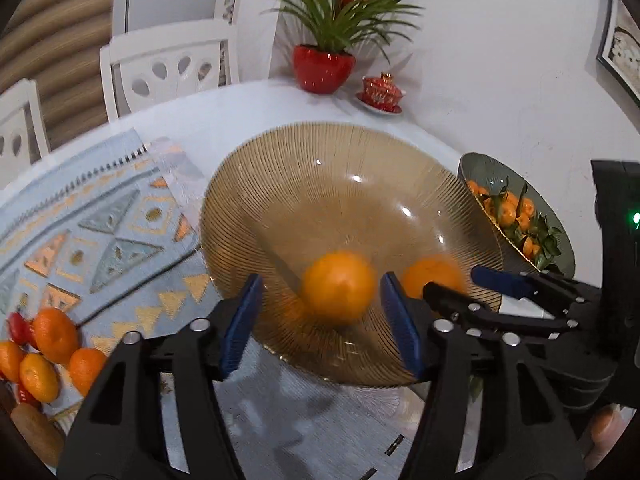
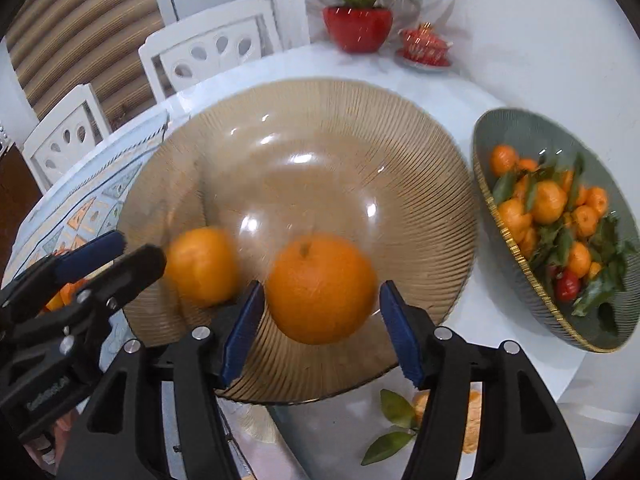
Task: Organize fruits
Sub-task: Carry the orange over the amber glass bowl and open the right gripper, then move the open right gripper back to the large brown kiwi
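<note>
Oranges (image 1: 338, 288) (image 2: 320, 290) sit between the spread fingers of both my grippers (image 1: 320, 320) (image 2: 320, 320), over the bowl (image 2: 320, 120); they may roll and collide, I think.

- Left wrist view: looks forward and down along its own fingers (image 1: 240, 320), close over the near rim of the amber bowl (image 1: 280, 184), facing the far wall and the red pot (image 1: 323, 67).
- Right wrist view: same heading, closer to the bowl (image 2: 320, 128), set further right, so the green dish (image 2: 520, 136) shows fully.
- Shared: bowl, two oranges, pot, chairs, dish; each view catches the other gripper at its edge.
</note>
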The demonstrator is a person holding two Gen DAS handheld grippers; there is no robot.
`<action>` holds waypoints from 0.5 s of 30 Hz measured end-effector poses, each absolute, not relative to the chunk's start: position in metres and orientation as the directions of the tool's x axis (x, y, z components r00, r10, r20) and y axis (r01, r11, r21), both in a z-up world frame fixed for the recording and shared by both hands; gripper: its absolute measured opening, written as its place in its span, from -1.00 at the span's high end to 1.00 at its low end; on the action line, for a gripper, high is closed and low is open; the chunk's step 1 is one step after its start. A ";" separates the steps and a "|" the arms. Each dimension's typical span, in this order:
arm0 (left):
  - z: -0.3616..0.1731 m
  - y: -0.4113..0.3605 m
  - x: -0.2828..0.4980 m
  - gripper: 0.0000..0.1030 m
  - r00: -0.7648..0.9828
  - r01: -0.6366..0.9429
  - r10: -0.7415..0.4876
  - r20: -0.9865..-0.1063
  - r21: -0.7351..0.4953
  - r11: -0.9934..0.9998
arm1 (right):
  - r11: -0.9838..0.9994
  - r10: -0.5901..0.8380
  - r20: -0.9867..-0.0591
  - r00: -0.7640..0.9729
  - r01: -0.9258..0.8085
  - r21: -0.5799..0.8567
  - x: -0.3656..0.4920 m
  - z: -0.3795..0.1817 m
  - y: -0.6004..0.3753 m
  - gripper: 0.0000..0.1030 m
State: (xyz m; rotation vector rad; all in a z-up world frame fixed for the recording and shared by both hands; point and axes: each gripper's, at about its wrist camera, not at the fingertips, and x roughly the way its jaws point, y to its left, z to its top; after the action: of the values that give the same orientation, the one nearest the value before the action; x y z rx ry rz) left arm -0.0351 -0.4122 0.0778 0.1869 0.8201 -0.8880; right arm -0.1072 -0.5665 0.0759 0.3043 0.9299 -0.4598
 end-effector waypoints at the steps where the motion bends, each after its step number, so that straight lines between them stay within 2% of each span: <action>1: 0.080 -0.410 -0.037 -0.24 0.366 0.754 -0.614 -0.700 -0.164 0.636 | 0.862 -0.254 -0.817 0.518 0.505 0.052 -0.109 0.079 -0.566 -0.15; 10: 0.113 -0.357 -0.047 -0.24 0.414 0.727 -0.637 -0.650 -0.185 0.661 | 0.869 -0.262 -0.738 0.621 0.485 0.100 -0.134 0.129 -0.551 -0.16; 15: 0.154 -0.296 -0.052 -0.43 0.533 0.671 -0.617 -0.580 -0.156 0.725 | 0.914 -0.226 -0.662 0.714 0.392 0.110 -0.138 0.169 -0.508 -0.21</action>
State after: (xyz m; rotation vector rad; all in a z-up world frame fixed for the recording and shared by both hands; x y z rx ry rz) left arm -0.0519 -0.2955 0.1544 0.0898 0.6546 -0.7686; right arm -0.1375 -0.5078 0.1687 0.2511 0.6960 -0.3462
